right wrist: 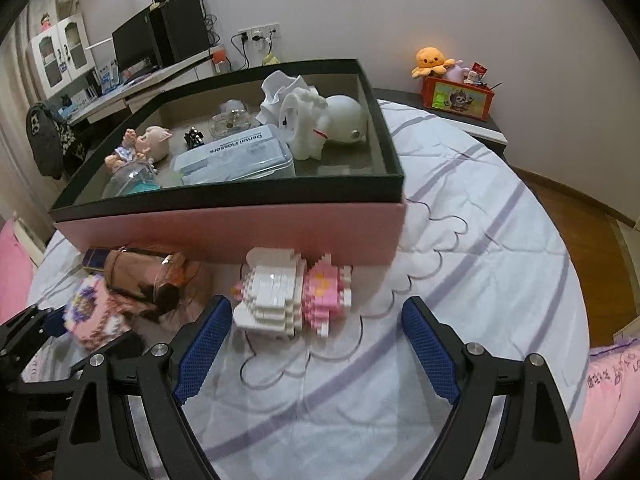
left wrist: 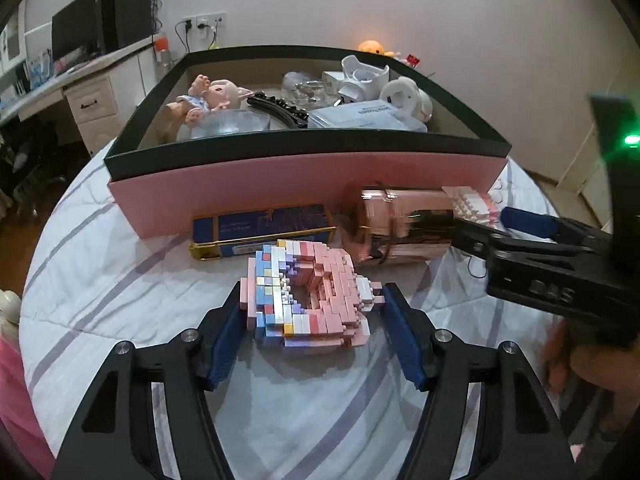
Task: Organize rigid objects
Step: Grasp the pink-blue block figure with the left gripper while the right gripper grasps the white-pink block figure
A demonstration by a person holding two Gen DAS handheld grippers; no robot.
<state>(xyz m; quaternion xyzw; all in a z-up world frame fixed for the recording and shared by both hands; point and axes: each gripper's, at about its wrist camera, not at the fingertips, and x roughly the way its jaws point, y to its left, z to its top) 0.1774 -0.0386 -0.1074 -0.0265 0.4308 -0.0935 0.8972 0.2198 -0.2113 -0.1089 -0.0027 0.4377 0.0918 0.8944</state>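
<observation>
A pink, blue and white block model lies on the striped bedsheet. My left gripper is around it, both blue pads touching its sides. In the right wrist view this model shows blurred at the far left. A white-and-pink block figure lies just in front of the pink box. My right gripper stands open over it, its left finger close to the white part and a wide gap on the right. The left wrist view shows the right gripper coming in from the right beside that figure.
The box's dark rim surrounds a doll, a dental floss case and white items. A blue tin and a shiny pink pouch lie against the box front. An orange toy box sits on a nightstand. Wooden floor lies right of the bed.
</observation>
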